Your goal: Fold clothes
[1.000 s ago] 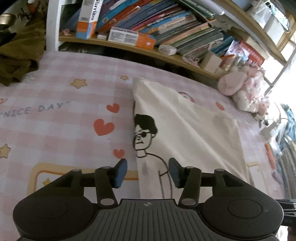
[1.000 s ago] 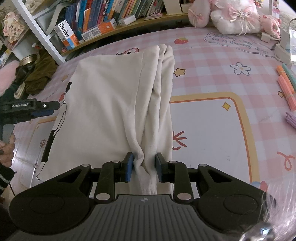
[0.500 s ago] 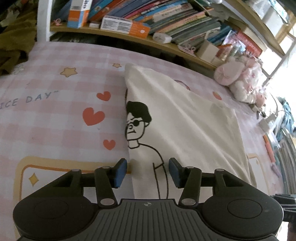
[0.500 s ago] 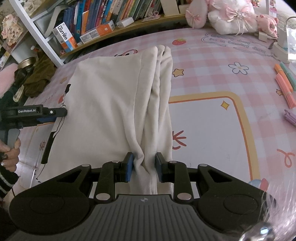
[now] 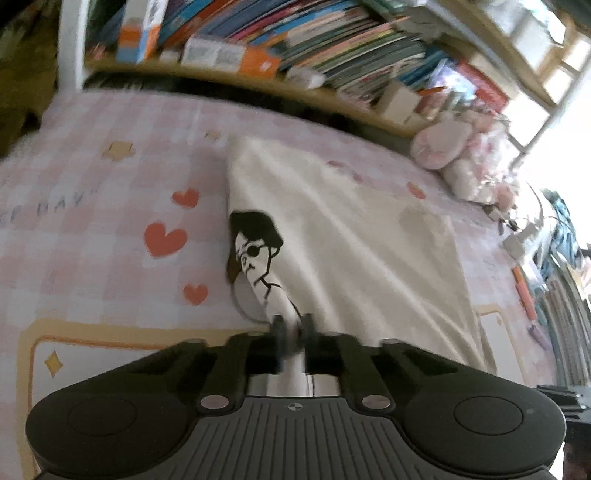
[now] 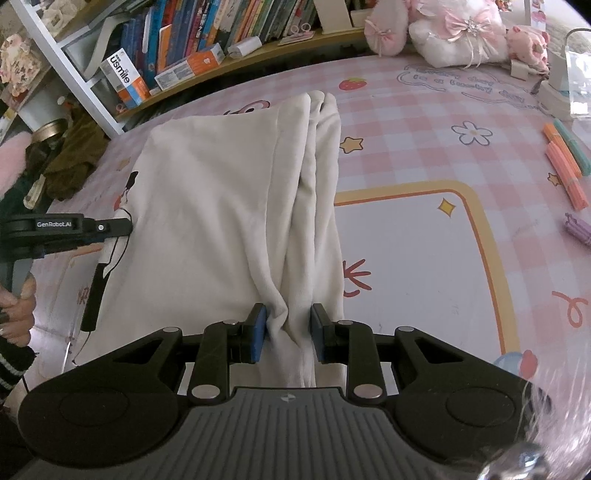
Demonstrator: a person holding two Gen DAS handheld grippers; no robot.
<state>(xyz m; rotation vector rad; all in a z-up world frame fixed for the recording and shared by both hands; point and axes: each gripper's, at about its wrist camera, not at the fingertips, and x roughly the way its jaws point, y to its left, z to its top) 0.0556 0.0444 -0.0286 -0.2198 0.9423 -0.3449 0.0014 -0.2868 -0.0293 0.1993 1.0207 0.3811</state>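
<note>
Closing within the last half second, the left gripper is now pinching a fold of the shirt at its printed edge, where a moment ago its jaws were standing apart over the flat cloth; the print of a cartoon figure is now being drawn up toward the pads, and the left view is blurring. The right gripper is holding a bunched ridge of the same shirt between its blue pads, jaws narrow, at the lower middle of the right view.

The shirt is lying on a pink checked mat, stretching from the lower middle of both views toward the shelf at the top. In the right view the left gripper is showing at the left edge, touching the shirt's left side, with a hand in a striped sleeve gripping its handle below.

Around the shirt, books and boxes are crowding the shelf along the top, plush toys are sitting at the upper right, coloured pens are lying at the right edge, and a dark green garment is heaped at the upper left. Nothing is lying on the shirt or between it and either gripper.
</note>
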